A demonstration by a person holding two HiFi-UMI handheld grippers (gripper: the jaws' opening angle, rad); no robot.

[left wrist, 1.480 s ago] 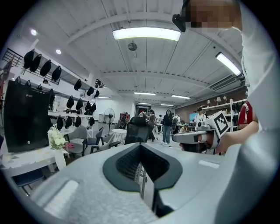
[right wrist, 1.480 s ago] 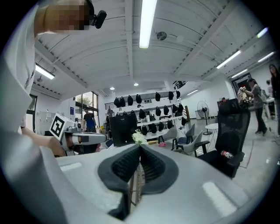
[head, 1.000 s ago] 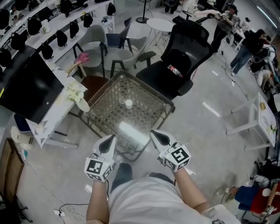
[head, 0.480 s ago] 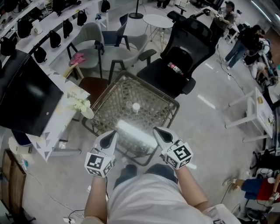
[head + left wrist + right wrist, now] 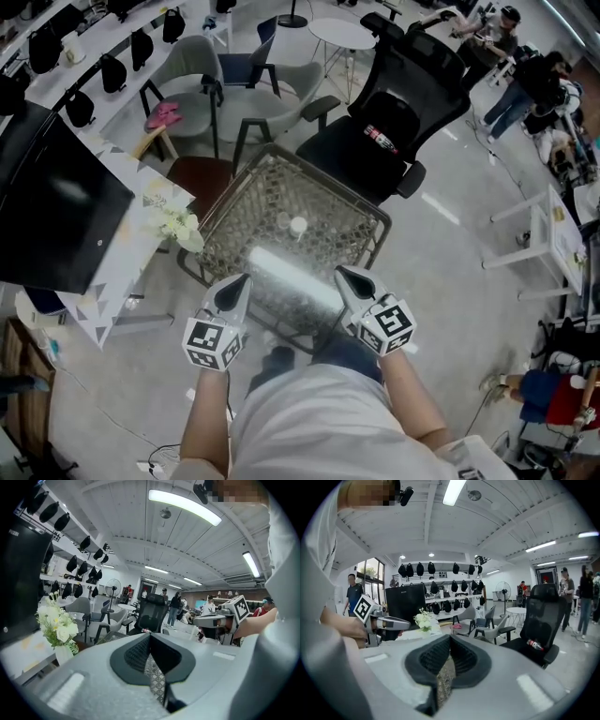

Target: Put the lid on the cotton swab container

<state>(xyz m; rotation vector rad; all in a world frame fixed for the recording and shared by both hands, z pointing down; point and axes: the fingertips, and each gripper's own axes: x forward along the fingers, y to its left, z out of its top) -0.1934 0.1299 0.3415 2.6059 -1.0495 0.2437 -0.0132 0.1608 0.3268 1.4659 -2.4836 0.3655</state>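
Jaws on both grippers were clenched with nothing in them; the approach step was in hand and no grasp had begun.
Left gripper [image 5: 235,289] and right gripper [image 5: 351,282] were held side by side close to the person's body, over the near edge of the glass-topped table [image 5: 382,223]. The cotton swab container [image 5: 297,225], a small white round item, stood near the table's middle, well apart from both grippers. A fainter clear item [image 5: 280,219] just beside it was probably the lid, though too small to be sure. Next move, as judged: open one gripper and reach forward and down to the lid. Versus a second earlier, the table sat nearer under the grippers. The grippers kept the same pose and the container was unmoved.
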